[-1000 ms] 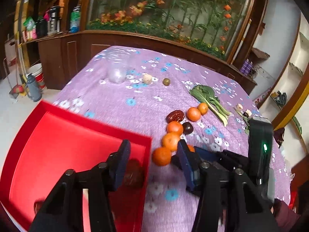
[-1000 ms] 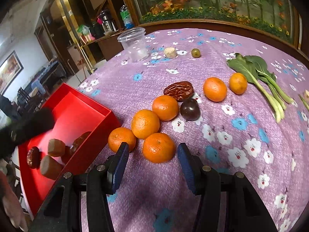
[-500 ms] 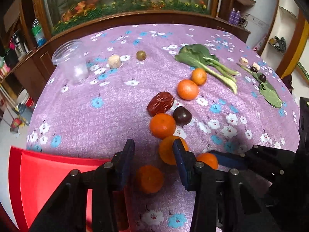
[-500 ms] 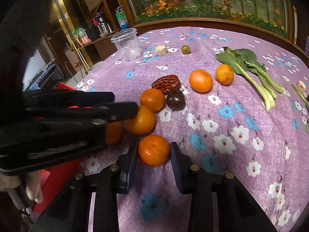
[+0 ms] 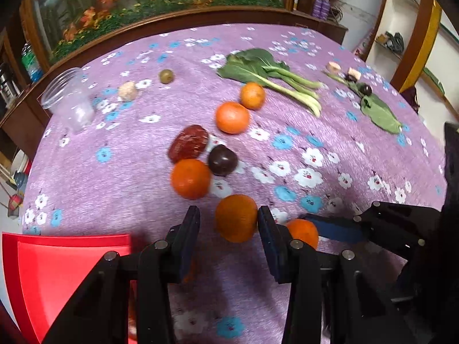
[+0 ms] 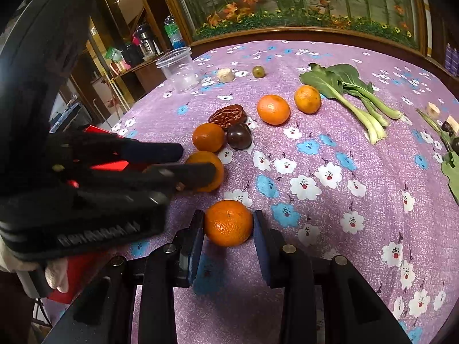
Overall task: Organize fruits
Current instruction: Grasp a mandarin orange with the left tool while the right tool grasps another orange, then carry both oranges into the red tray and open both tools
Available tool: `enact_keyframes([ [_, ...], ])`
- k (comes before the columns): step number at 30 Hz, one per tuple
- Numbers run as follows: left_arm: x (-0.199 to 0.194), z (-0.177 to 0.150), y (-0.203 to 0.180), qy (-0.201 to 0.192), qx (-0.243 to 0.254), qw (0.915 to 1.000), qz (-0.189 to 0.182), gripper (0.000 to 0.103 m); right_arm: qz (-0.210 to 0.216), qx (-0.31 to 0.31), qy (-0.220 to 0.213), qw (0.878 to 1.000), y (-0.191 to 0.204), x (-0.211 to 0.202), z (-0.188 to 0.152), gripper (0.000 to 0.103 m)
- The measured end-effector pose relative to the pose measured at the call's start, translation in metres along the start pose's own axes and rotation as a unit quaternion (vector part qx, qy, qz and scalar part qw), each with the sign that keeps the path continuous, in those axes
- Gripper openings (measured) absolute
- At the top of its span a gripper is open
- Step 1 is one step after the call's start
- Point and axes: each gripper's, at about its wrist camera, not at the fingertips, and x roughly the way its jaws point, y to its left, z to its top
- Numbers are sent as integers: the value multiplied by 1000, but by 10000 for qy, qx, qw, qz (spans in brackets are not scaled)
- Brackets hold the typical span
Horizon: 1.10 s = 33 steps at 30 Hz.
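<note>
Several oranges, a red date (image 5: 188, 142) and a dark plum (image 5: 222, 160) lie on the purple flowered cloth. My left gripper (image 5: 228, 222) is open, its fingers on either side of one orange (image 5: 235, 218); a small gap shows on the left. My right gripper (image 6: 228, 225) has closed in around another orange (image 6: 228, 222), with both pads at its sides. That orange also shows in the left wrist view (image 5: 302, 232). The red box (image 5: 66, 272) sits at the near left.
A clear plastic cup (image 5: 68, 100), a pale root piece (image 5: 127, 91) and a green olive-like fruit (image 5: 166, 76) lie at the far left. Bok choy (image 5: 269, 76) and more greens (image 5: 378, 113) lie at the far right. The left tool (image 6: 86, 172) crowds the right view.
My left gripper swung right, off the red box, and now straddles an orange. My right gripper closed in from wide open onto the near orange.
</note>
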Motion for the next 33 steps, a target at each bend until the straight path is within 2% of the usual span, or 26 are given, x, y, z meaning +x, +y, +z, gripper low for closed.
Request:
enact_keyframes([
  [2,5,-1,-4,59,20,10000,27,40,-15,-18,-9,10000,1,0,-1,37],
  [4,8,-1,-5,69,-42,10000,20,29,-41,-65,-33,10000,2,-1,-1,38],
  [10,6,-5,-2,-58,-318,9994,110,28,60,1,-49,10000,0,-2,-1,37],
  [16,-21,-19,9,-373,-836,9958,-56,28,-26,18,-169,9999,-1,-8,-1,36],
  [21,-68,-47,33,-816,-1542,9846,-127,28,48,80,-349,9993,0,-19,-1,36],
  [25,-110,-80,55,-1231,-2120,9695,-23,28,252,77,-424,9988,10,-37,-2,36],
  [30,-140,-121,83,-1484,-2677,9514,341,29,501,6,-461,9977,30,-59,-2,36],
  [33,-146,-139,98,-1500,-2869,9430,773,29,746,-7,-455,9962,47,-68,1,36],
])
